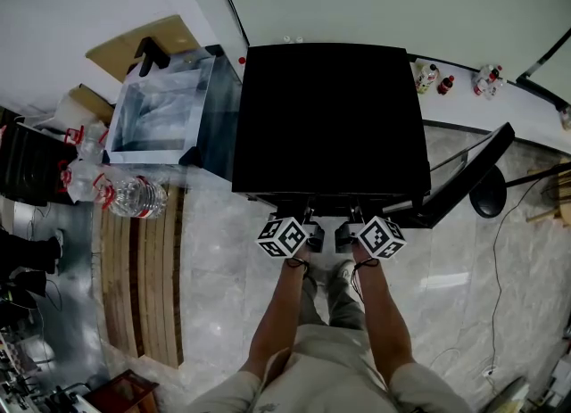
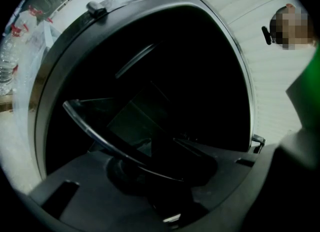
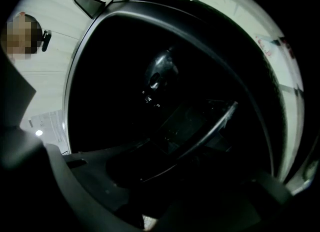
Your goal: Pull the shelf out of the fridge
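Glass shelf (image 2: 107,141) still sits inside black fridge (image 1: 326,117). Door (image 1: 464,179) stands open at side. Left gripper (image 1: 306,220) and right gripper (image 1: 355,220): fingers (image 2: 85,191) nearly closed, each pinching shelf front edge. 2 spaced grips likely for straight, even pull.

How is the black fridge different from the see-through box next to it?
The fridge is solid black, so you cannot see inside from above; the see-through box is pale and shows shiny stuff within. The fridge looks wider than the see-through box. The fridge has a door swung open on its right side; the see-through box shows no door like that. Both are boxy and stand side by side.
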Available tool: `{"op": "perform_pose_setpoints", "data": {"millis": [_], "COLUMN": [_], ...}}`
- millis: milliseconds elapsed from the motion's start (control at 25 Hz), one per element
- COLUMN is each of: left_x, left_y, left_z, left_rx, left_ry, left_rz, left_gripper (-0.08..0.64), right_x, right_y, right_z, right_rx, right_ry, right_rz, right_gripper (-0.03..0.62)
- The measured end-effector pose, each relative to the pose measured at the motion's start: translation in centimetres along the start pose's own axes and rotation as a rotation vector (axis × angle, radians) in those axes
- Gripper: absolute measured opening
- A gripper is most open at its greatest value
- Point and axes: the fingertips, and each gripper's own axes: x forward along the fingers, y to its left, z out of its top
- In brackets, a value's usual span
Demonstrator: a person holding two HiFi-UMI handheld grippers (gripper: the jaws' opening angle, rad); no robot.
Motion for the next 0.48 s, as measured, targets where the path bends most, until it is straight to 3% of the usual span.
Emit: {"op": "perform_pose_setpoints", "data": {"millis": [480], "left_x": [-1.4], "left_y": [-1.3], "left_z": [0.5], "left_rx": [0.003], "left_ry": [0.006], "left_rz": [-0.020], "left_gripper": [0.144], "right_x": [-1.5], "right_y": [1.4], "right_z": [0.4], "right_rx": [0.008], "right_ry": [0.008], "right_rz": [0.017], "right_gripper": [0.109]}}
